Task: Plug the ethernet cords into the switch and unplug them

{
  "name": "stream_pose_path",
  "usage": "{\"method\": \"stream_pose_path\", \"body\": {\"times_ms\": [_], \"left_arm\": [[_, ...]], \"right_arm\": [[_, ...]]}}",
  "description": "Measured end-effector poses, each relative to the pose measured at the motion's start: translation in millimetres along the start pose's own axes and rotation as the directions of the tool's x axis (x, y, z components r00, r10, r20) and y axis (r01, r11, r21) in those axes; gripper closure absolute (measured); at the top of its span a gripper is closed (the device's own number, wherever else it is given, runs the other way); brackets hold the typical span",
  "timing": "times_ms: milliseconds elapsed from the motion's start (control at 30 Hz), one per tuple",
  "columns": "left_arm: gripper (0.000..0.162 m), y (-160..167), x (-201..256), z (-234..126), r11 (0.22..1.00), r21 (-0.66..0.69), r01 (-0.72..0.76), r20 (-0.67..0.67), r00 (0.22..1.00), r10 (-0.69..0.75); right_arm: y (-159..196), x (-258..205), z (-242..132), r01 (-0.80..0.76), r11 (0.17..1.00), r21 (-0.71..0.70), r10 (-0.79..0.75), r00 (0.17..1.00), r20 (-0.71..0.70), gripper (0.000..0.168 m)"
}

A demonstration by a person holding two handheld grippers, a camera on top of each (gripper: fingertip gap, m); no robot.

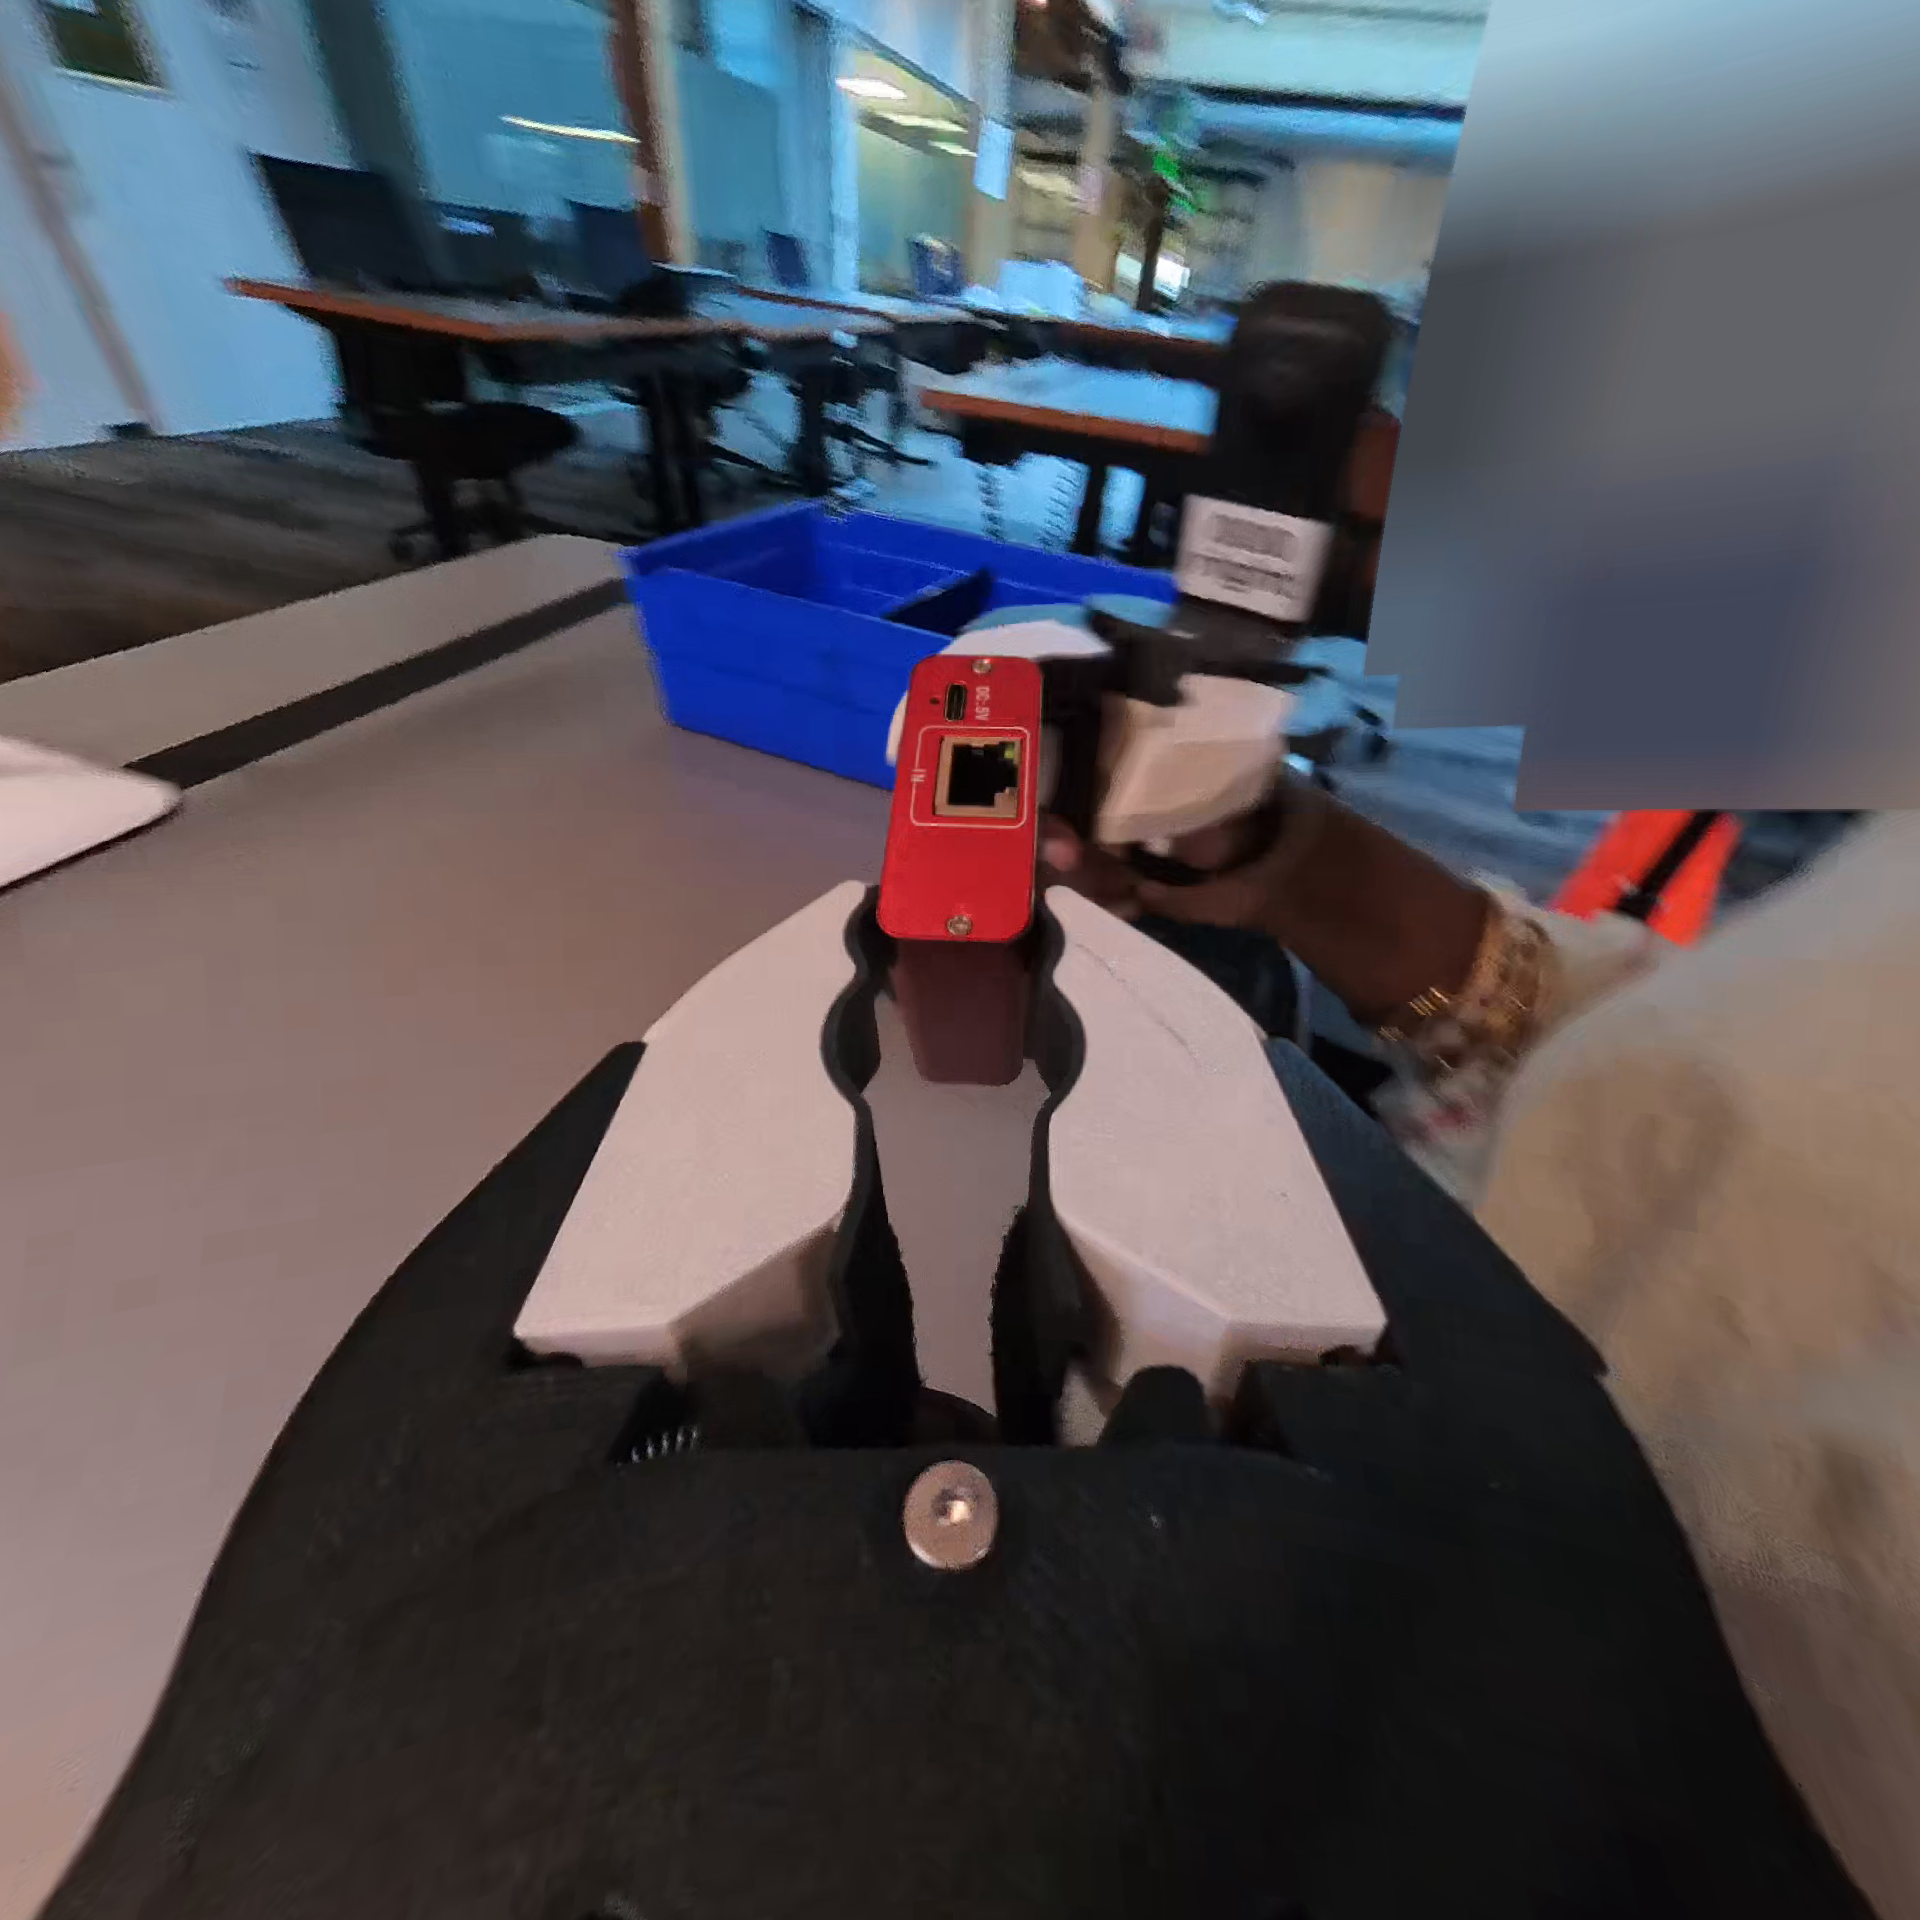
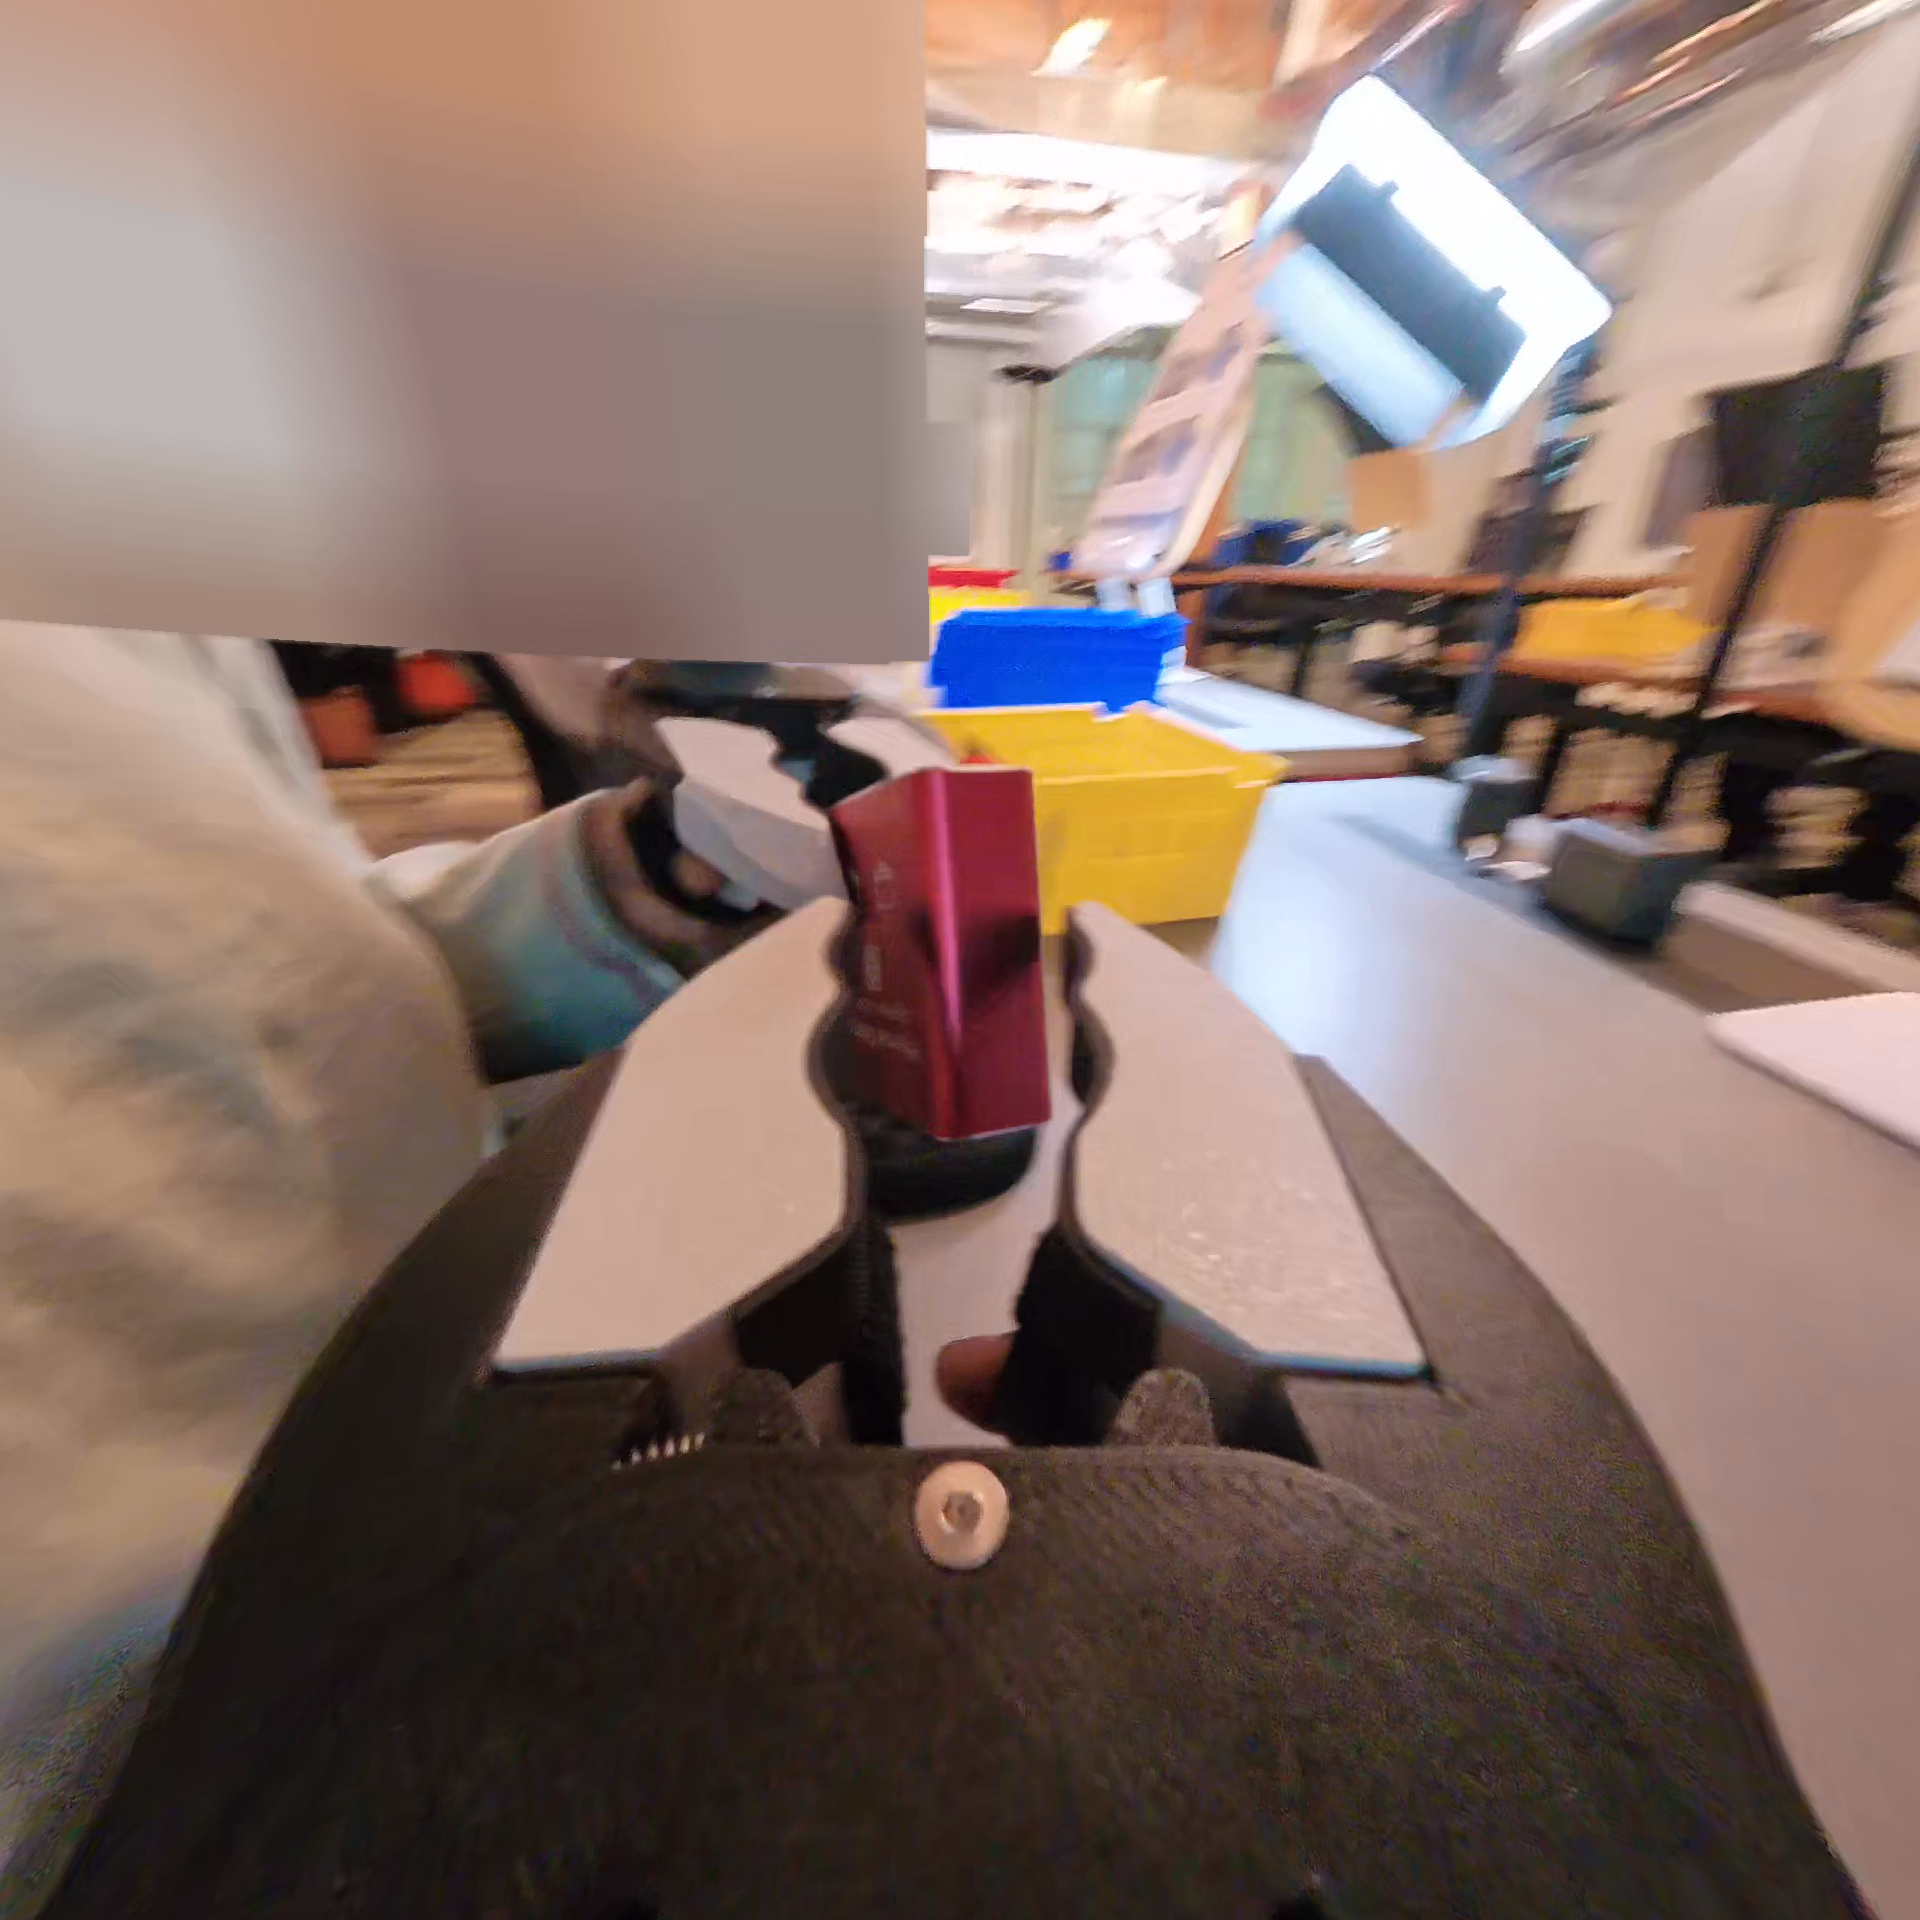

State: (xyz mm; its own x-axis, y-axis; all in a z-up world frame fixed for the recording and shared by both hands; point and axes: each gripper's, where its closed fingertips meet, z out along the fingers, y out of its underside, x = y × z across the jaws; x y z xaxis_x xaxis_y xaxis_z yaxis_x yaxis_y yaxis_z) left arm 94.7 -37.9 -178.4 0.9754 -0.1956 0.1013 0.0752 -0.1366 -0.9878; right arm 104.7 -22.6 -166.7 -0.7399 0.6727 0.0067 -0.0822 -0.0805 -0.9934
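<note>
Grey table (image 1: 312, 987), blue bin (image 1: 790, 634), blurred office desks (image 1: 499, 322)

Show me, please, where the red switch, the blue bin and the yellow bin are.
red switch (image 1: 961, 795): left wrist view, port face.
blue bin (image 1: 769, 644): left wrist view, front wall.
yellow bin (image 2: 1132, 831): right wrist view, side wall.

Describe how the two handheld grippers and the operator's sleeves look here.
Both the left gripper and right gripper have pale grey wedge fingers with wavy black inner edges on a black textured body with a silver screw. The operator wears a fuzzy cream sleeve and a gold bracelet.
</note>
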Motion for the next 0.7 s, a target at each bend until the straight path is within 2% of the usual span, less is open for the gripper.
{"method": "stream_pose_path", "body": {"times_ms": [33,67,133,233,333,467,533,600,633,667,700], "left_arm": [[0.136,-1.9,-11.5,-0.6,0.999,0.029,0.028,0.071,0.997,-0.030],[0.136,-3.8,-22.6,-1.5,0.996,0.063,0.061,0.136,0.988,-0.069],[0.136,-2.9,-36.1,-1.5,0.989,0.091,0.114,0.209,0.969,-0.131],[0.136,1.3,-46.1,1.4,0.985,0.081,0.153,0.276,0.946,-0.169],[0.136,2.1,-42.9,7.4,0.982,0.073,0.172,0.278,0.943,-0.185],[0.136,0.4,-35.6,13.1,0.985,0.069,0.159,0.279,0.945,-0.172],[0.136,-2.5,-29.9,14.4,0.988,0.073,0.136,0.239,0.959,-0.149],[0.134,-8.1,-18.5,13.5,0.987,0.077,0.141,0.128,0.980,-0.150],[0.129,-13.4,-9.6,11.2,0.979,0.095,0.181,0.029,0.982,-0.185],[0.116,-20.4,-1.5,6.8,0.957,0.124,0.261,-0.088,0.964,-0.251],[0.106,-26.2,2.7,1.5,0.920,0.138,0.366,-0.199,0.920,-0.336]], "right_arm": [[-5.0,7.7,0.4,0.038,0.999,0.018,-0.037,0.996,-0.076,0.111],[-8.1,14.4,1.5,0.083,0.996,0.011,-0.080,0.985,-0.153,0.099],[-6.4,23.0,7.7,0.207,0.974,-0.090,-0.225,0.931,-0.286,0.086],[11.0,33.1,18.7,0.366,0.852,-0.375,-0.501,0.778,-0.378,0.078],[19.2,37.6,27.6,0.374,0.805,-0.460,-0.565,0.719,-0.405,0.079],[23.5,46.2,27.6,0.367,0.771,-0.520,-0.608,0.666,-0.432,0.097],[22.2,44.7,25.5,0.352,0.808,-0.473,-0.561,0.706,-0.433,0.098],[14.8,37.5,22.5,0.370,0.855,-0.363,-0.504,0.758,-0.414,0.099],[10.1,32.2,20.7,0.368,0.884,-0.289,-0.460,0.799,-0.387,0.100],[5.3,26.3,18.6,0.357,0.911,-0.207,-0.409,0.844,-0.347,0.100],[-0.4,19.6,16.1,0.338,0.934,-0.120,-0.359,0.885,-0.297,0.100]]}}
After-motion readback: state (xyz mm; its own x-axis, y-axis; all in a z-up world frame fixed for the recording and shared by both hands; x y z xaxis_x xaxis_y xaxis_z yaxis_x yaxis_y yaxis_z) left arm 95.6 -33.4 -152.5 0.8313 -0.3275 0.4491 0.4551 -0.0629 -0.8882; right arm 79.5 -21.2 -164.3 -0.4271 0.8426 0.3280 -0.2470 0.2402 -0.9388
